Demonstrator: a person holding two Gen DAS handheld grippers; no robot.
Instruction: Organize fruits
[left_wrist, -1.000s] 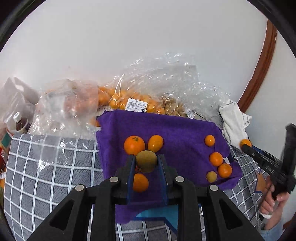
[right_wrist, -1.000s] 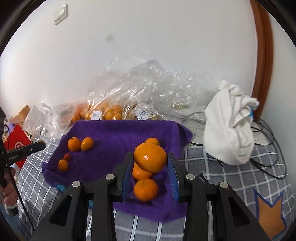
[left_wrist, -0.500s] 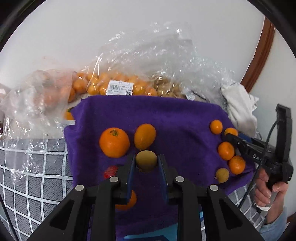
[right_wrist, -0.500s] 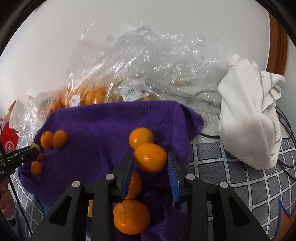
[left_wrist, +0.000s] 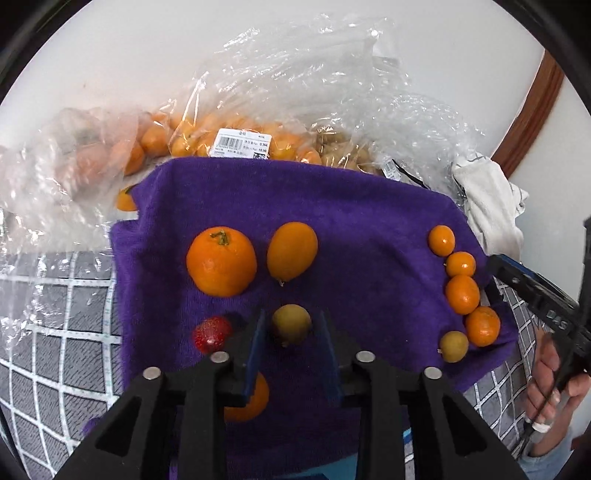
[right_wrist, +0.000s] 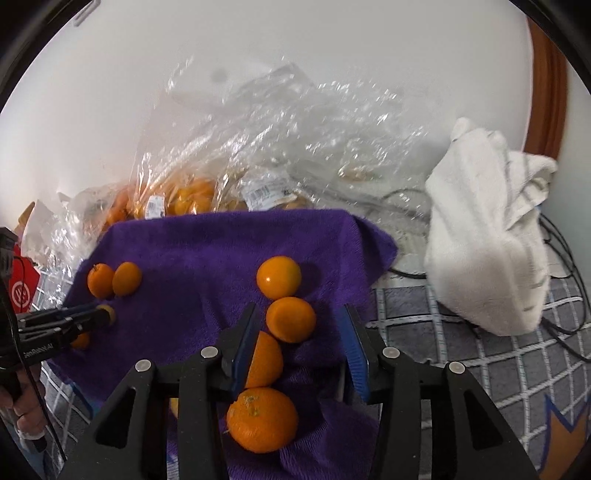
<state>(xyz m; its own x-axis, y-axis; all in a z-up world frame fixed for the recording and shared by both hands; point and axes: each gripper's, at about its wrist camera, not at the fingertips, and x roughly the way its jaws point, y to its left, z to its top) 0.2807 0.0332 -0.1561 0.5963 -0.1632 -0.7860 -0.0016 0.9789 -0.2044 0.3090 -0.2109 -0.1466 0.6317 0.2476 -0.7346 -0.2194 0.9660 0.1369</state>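
both wrist views look steeply down, close, sharing the purple towel (left_wrist: 369, 206).

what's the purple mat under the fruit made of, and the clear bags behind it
Purple mat: looks like soft terry or microfibre cloth, matte, with a fuzzy pile and rumpled edges. Clear bags: thin plastic film, glossy, crinkled with bright glints, and the fruit shows through.

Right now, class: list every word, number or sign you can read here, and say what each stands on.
"DAS": white letters on the right gripper.
"GenRobot.AI": side of the left gripper.
"7.26": price label on the orange bag; its barcode and other print too small.
White round sign on the red box: unreadable.
Other bag labels: blurred.
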